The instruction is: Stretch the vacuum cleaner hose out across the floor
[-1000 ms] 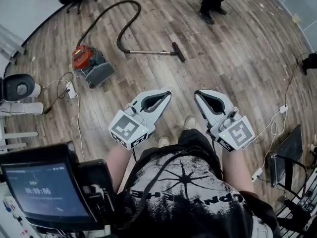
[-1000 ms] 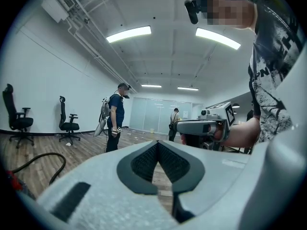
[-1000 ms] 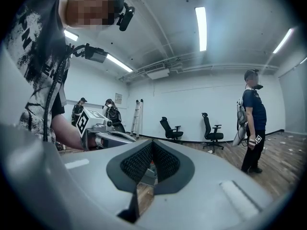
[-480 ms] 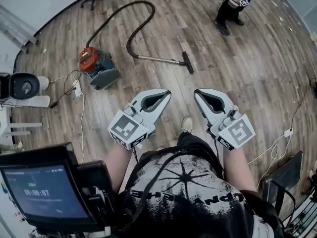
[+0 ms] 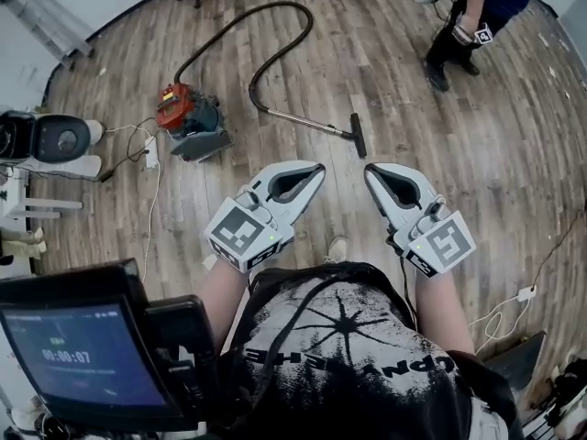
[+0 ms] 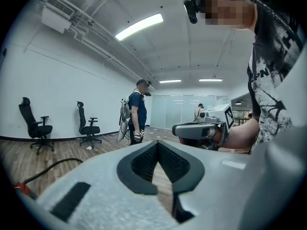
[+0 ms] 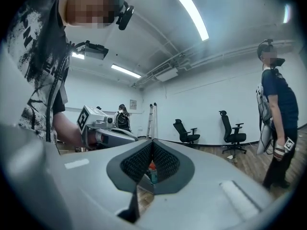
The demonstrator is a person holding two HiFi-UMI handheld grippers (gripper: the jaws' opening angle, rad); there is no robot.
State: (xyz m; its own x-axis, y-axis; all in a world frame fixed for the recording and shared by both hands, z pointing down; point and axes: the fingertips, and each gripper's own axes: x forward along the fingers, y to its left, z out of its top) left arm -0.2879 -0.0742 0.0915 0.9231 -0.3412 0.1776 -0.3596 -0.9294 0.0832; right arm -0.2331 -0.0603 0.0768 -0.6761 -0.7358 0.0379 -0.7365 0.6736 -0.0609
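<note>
- Wood-plank floor slides under me: over the last second I have walked forward, and the vacuum cleaner and its floor head now sit lower and nearer in the head view than they did.
- That only closes the gap. The black hose still lies in one big loop at twelve o'clock. It runs from the red canister at eleven o'clock round to the metal wand, so by my reading the stretching has not begun.
- The left tongs and right tongs ride side by side in front of me. Both are pinched fully together, with nothing in either.
- The floor head lies just past the tips of the tongs and looks the nearest part to take hold of.
- Counted: one vacuum cleaner, one hose, one wand, one floor head, two tongs and one bystander at one o'clock. In the left gripper view, two office chairs stand by the far wall.
</note>
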